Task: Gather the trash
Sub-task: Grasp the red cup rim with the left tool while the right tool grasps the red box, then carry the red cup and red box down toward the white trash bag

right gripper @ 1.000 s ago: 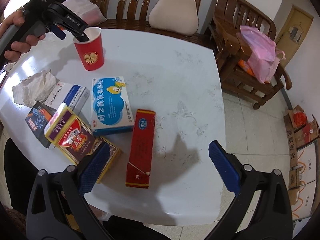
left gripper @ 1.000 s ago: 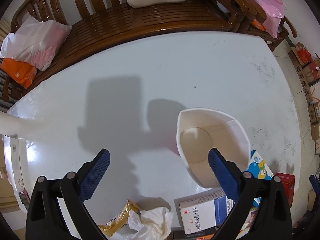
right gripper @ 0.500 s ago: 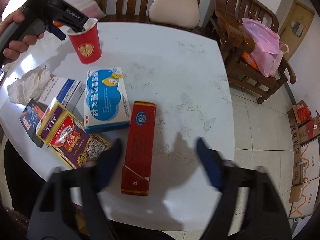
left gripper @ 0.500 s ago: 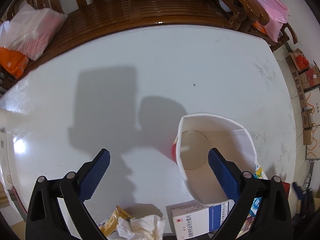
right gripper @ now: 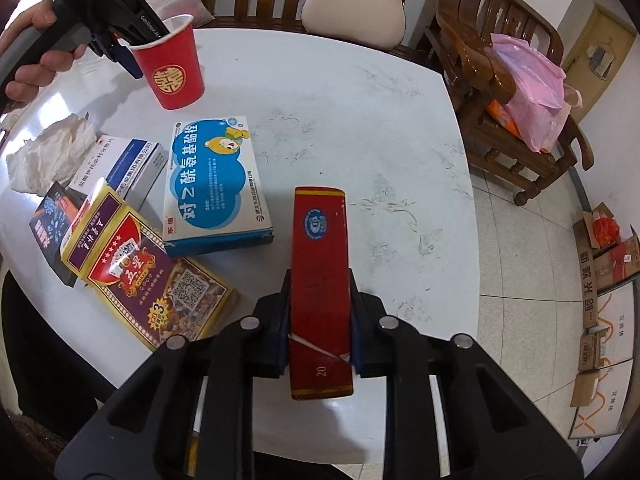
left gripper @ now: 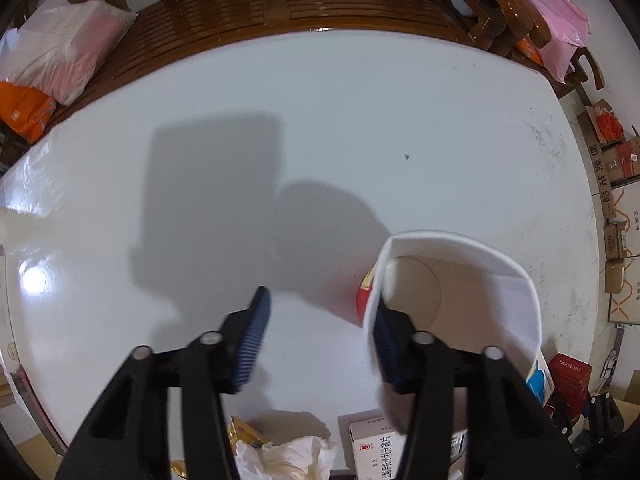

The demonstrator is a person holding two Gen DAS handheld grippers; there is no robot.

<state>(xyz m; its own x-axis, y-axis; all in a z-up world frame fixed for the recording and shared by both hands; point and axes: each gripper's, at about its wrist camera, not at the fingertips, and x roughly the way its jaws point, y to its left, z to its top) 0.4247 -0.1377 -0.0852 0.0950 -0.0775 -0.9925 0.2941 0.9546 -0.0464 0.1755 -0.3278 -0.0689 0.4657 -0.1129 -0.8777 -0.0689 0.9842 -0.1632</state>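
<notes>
Your right gripper (right gripper: 320, 328) has its jaws clamped flat against both long sides of the red carton (right gripper: 320, 272), which lies on the white bench (right gripper: 360, 120) near its front edge; the jaws have just been closing, with the carton between them. Your left gripper (left gripper: 320, 344) straddles the wall of the red paper cup (right gripper: 174, 68), one finger inside, one outside; its jaws have just been closing and a gap remains, so the cup is not yet pinched. Risk: the thin wall may buckle, or the cup tip, if you squeeze off-centre. The carton's torn end flap sits at the pads and could give under load. Only the right wrist view shows the red outside of the cup, your hand (right gripper: 36, 44), and the blue medicine box (right gripper: 216, 184); only the left shows the cup's empty white interior (left gripper: 460, 300).
</notes>
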